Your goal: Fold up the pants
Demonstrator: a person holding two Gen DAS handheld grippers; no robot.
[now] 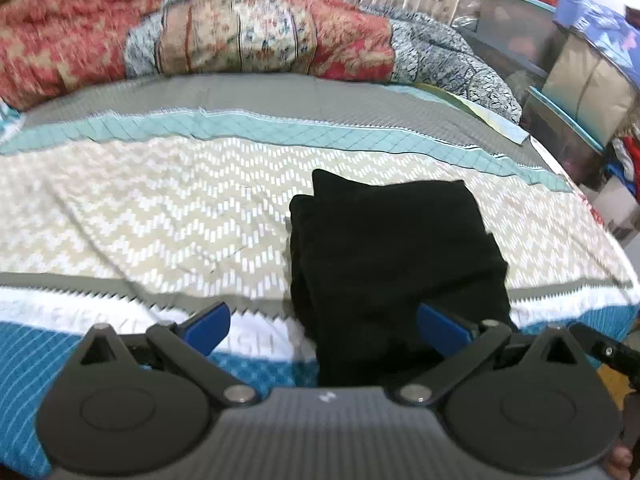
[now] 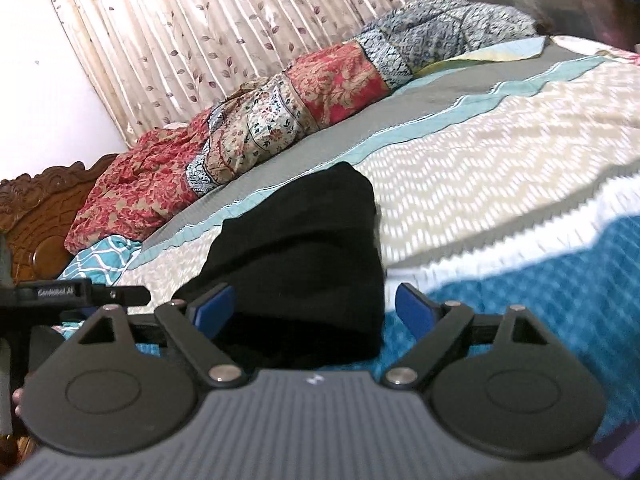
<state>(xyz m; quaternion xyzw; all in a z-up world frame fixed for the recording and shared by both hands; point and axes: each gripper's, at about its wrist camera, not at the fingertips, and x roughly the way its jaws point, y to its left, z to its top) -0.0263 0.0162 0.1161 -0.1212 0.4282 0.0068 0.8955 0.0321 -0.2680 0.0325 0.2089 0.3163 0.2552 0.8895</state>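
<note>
The black pants (image 1: 392, 264) lie folded into a thick compact stack on the patterned bedspread (image 1: 168, 216). My left gripper (image 1: 324, 326) is open, its blue pads (image 1: 208, 326) wide apart just in front of the near end of the stack, holding nothing. In the right wrist view the same folded pants (image 2: 304, 248) lie on the bedspread (image 2: 500, 168). My right gripper (image 2: 316, 312) is open, its blue pads (image 2: 416, 312) either side of the stack's near edge, gripping nothing.
A rolled floral quilt (image 1: 248, 36) lies along the far side of the bed by the curtain (image 2: 208, 20). Storage boxes and bags (image 1: 568, 64) stand to the right of the bed. A carved wooden headboard (image 2: 36, 208) is at the left.
</note>
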